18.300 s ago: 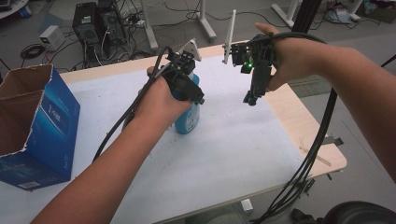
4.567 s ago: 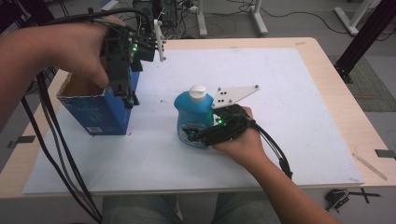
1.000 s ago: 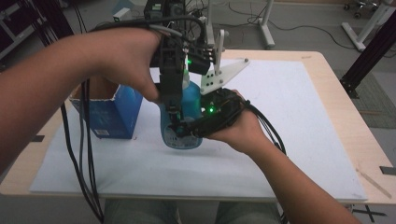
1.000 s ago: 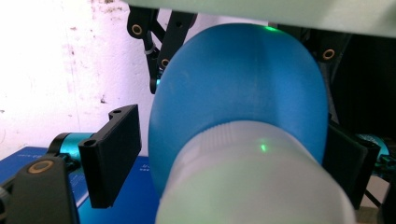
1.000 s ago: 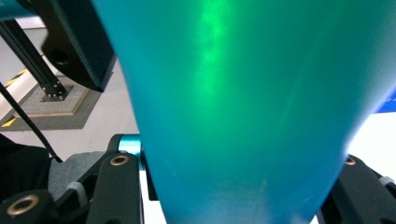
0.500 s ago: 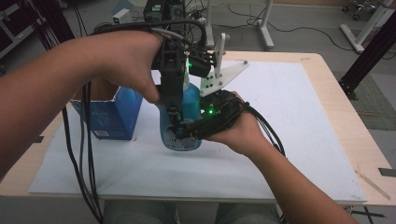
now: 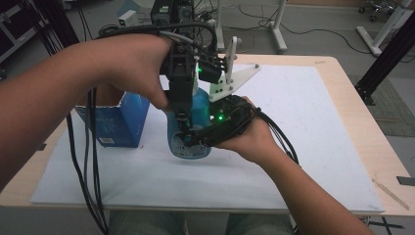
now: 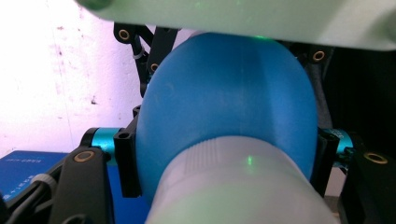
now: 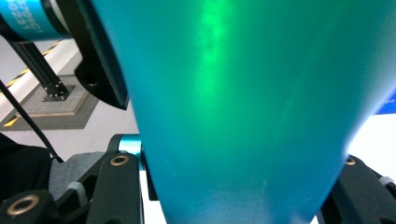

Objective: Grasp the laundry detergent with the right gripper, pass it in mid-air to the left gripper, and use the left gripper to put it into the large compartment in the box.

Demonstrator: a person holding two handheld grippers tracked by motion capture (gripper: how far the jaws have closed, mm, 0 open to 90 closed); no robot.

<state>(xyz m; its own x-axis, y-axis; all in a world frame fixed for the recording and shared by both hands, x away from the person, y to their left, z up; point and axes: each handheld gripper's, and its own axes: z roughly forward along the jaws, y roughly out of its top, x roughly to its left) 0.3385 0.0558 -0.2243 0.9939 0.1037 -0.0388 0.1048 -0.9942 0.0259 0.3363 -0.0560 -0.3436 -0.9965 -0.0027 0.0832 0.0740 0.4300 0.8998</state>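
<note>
While the right gripper's (image 7: 188,139) jaws are clamped on the lower body of the blue bottle (image 7: 188,129), the left gripper's (image 7: 182,115) jaws, which have just been closing, are pressed against its white cap (image 8: 238,186) from above. The bottle is held upright on the white mat (image 7: 303,147); its contents cannot be told. Beside it is seen an open blue box (image 7: 115,122), its contents hidden.

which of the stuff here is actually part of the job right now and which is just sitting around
In use: blue bottle, its white cap, left gripper closing on that cap, right gripper clamped on the bottle's body.
Lying about: blue carton, white mat, table.
</note>
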